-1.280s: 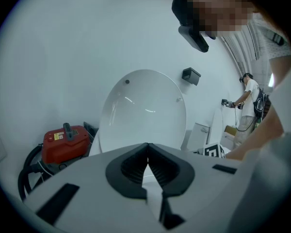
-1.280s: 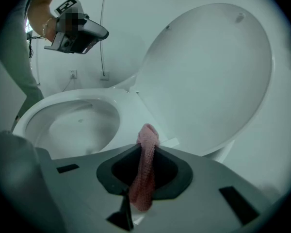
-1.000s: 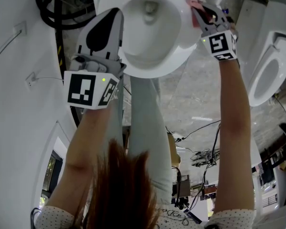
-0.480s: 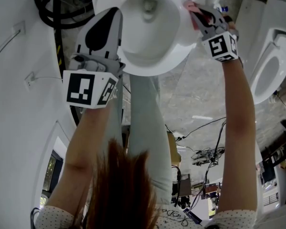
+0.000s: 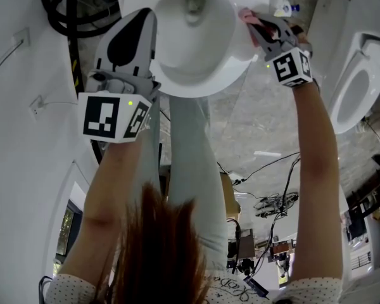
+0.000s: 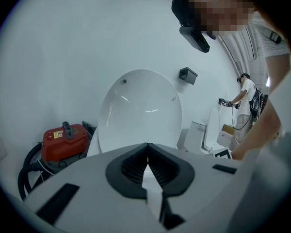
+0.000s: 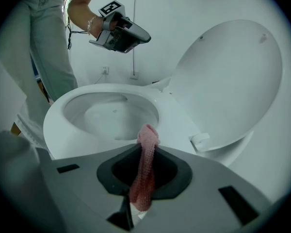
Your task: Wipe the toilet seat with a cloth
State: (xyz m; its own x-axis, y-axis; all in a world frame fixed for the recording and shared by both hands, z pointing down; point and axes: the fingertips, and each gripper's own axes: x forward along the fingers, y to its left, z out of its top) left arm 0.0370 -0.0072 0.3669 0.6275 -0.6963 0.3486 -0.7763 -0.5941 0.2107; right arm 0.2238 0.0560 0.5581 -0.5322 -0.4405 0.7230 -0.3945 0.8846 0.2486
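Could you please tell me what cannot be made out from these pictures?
- Whether the cloth touches the toilet seat: right gripper view, the cloth and the right tool cover the spot.
- Back of the toilet: head view, cut off by the top edge.
- Print on the red machine: left gripper view, too small.
- What the distant person holds: left gripper view, too small.

The pink cloth [image 7: 144,178], a coarse knitted weave, sits between the right gripper's [image 7: 145,148] matt grey plastic jaws. Ahead of them, the toilet seat [image 7: 180,125] is smooth, glossy white.
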